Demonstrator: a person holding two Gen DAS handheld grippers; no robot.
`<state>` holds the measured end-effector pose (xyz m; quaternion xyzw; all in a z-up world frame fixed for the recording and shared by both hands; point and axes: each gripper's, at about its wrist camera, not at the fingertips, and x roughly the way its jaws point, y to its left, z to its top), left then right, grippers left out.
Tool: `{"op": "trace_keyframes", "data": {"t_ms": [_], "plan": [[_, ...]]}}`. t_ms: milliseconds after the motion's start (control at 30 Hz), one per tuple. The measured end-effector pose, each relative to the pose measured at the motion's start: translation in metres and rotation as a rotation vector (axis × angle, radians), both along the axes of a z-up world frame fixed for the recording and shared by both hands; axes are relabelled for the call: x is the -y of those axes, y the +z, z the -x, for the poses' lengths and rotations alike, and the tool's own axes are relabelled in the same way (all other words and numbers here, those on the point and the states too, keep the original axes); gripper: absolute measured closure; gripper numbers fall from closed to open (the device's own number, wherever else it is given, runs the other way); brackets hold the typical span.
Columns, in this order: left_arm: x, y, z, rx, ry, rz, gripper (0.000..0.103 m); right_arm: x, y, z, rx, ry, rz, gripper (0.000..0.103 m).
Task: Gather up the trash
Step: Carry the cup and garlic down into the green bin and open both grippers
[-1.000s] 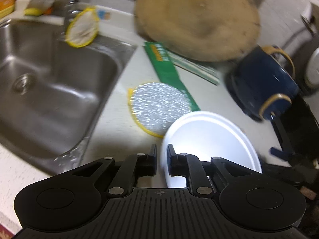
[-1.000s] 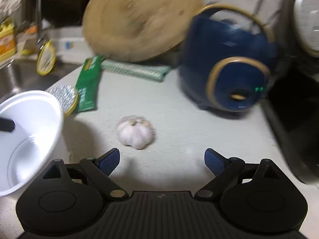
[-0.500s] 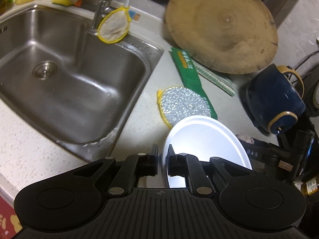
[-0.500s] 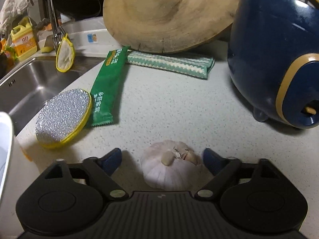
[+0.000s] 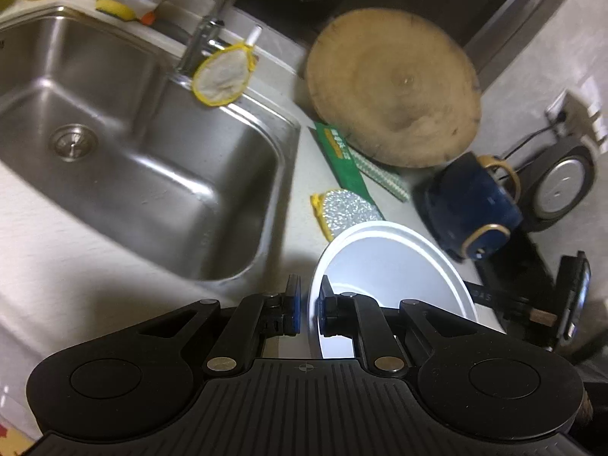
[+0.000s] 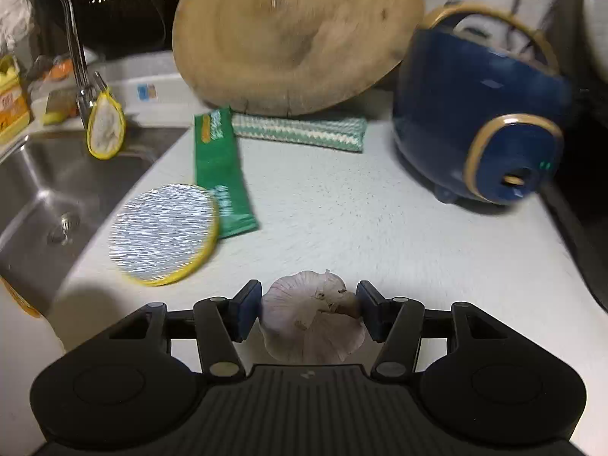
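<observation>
Left gripper [image 5: 308, 309] pinches rim of white bowl [image 5: 391, 266] (held over counter beside sink [image 5: 152, 159]). Right gripper [image 6: 309, 309] pads flank garlic bulb [image 6: 313, 319], apparently touching; bulb probably resting on counter [image 6: 342, 212].

Home kitchen: steel sink [image 5: 144, 159], wooden chopping board [image 6: 296, 34].

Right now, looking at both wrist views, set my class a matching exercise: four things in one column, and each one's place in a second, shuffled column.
Things:
1. garlic bulb
2. white bowl
3. green packet
4. wooden board

Places:
A. leaning at the back of the counter
B. between the right gripper's fingers
C. rim pinched by the left gripper
D. flat beside the silver scrubber

Pairs: 1-B, 2-C, 3-D, 4-A
</observation>
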<state>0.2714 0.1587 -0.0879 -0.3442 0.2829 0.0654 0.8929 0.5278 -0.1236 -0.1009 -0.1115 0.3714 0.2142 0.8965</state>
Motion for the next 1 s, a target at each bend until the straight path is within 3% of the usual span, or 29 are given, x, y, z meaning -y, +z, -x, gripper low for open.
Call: {"op": "trace_keyframes", "data": {"t_ms": [167, 300, 400, 500, 700, 800, 1000], "plan": [[-0.030, -0.011, 0.067, 0.059, -0.048, 0.051, 0.091, -0.013, 0.020, 0.086, -0.044, -0.091, -0.059, 0.048], [-0.049, -0.025, 0.111, 0.053, -0.042, 0.105, 0.091, -0.025, 0.021, 0.151, -0.083, -0.096, -0.048, 0.048], [-0.059, -0.031, 0.140, 0.049, -0.032, 0.143, 0.091, -0.032, 0.021, 0.186, -0.092, -0.096, -0.012, 0.048], [-0.064, -0.037, 0.166, 0.030, -0.023, 0.132, 0.091, -0.035, 0.020, 0.207, -0.099, -0.107, -0.012, 0.048], [-0.062, -0.079, 0.198, -0.098, 0.008, 0.178, 0.091, -0.038, 0.012, 0.244, -0.101, -0.062, 0.002, 0.048], [-0.053, -0.110, 0.201, -0.206, 0.009, 0.213, 0.091, -0.029, 0.002, 0.256, -0.122, -0.061, -0.004, 0.048], [-0.032, -0.168, 0.197, -0.420, 0.021, 0.186, 0.091, 0.002, -0.041, 0.276, -0.179, -0.086, -0.007, 0.048]]}}
